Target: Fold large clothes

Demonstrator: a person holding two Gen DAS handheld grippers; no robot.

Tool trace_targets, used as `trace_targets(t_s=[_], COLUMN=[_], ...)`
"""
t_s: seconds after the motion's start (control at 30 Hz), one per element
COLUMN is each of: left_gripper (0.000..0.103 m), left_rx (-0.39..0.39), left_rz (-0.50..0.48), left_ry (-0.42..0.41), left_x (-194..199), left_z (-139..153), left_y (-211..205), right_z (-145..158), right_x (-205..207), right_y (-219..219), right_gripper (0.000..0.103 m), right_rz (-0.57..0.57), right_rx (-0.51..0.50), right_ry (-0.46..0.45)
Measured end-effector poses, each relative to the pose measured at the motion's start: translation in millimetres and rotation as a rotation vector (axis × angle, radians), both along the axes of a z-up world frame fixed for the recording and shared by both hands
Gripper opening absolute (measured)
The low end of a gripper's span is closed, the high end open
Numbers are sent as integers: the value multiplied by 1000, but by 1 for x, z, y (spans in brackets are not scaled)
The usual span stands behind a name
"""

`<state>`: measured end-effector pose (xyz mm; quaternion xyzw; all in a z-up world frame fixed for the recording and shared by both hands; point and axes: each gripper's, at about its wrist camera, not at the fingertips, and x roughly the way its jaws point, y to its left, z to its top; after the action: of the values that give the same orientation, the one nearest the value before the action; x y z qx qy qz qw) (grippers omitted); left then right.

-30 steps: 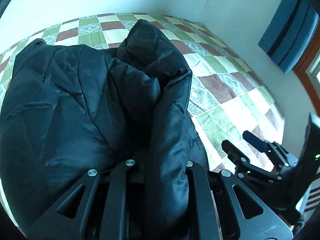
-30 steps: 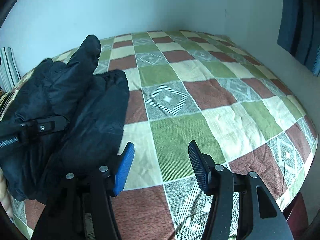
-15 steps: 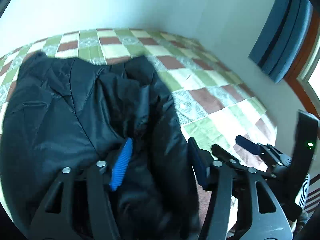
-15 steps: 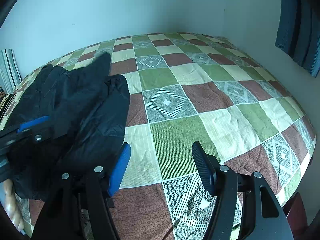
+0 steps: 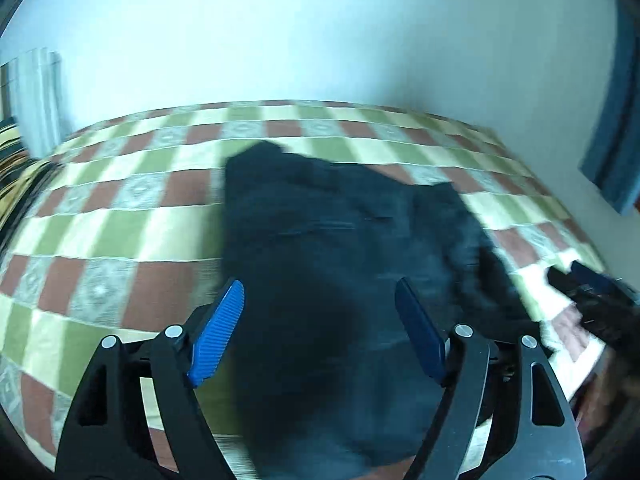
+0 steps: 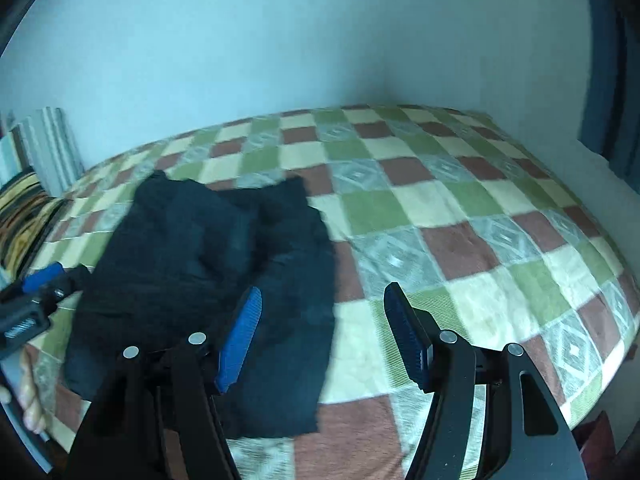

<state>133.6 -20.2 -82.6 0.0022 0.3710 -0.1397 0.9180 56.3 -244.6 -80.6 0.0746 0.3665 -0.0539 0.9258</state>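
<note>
jacket (image 5: 340, 280) motion-blurred in left view; near hem hidden behind tongs.

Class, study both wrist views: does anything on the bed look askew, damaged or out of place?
Nothing stands out. The black jacket lies folded on the checked bedspread, with one flap slightly rumpled along its right side. The blur hides any finer detail.

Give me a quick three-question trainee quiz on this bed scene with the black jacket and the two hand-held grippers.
1. True or false: the left hand-held gripper is clamped on the black jacket.
2. What does the jacket lie on? A) checked bedspread B) bare floor C) chair
3. The right hand-held gripper holds ____.

Key: 1 false, its jaws have just been opening and stand clear of the fabric; 2 A; 3 nothing.
</note>
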Motion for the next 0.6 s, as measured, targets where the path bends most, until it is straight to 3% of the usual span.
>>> trace_targets(t_s=[0.2,0.6], left_gripper=[80,82], left_rx=[-19,-50], left_rz=[68,44], left_ry=[48,73], left_x=[11,14], left_z=[-20,-40], left_y=[41,51], right_z=[-8,-53], right_x=[29,48], right_y=[43,61], right_gripper=[67,67], right_rz=[114,131], right_rx=[52,111], right_ry=[54,209])
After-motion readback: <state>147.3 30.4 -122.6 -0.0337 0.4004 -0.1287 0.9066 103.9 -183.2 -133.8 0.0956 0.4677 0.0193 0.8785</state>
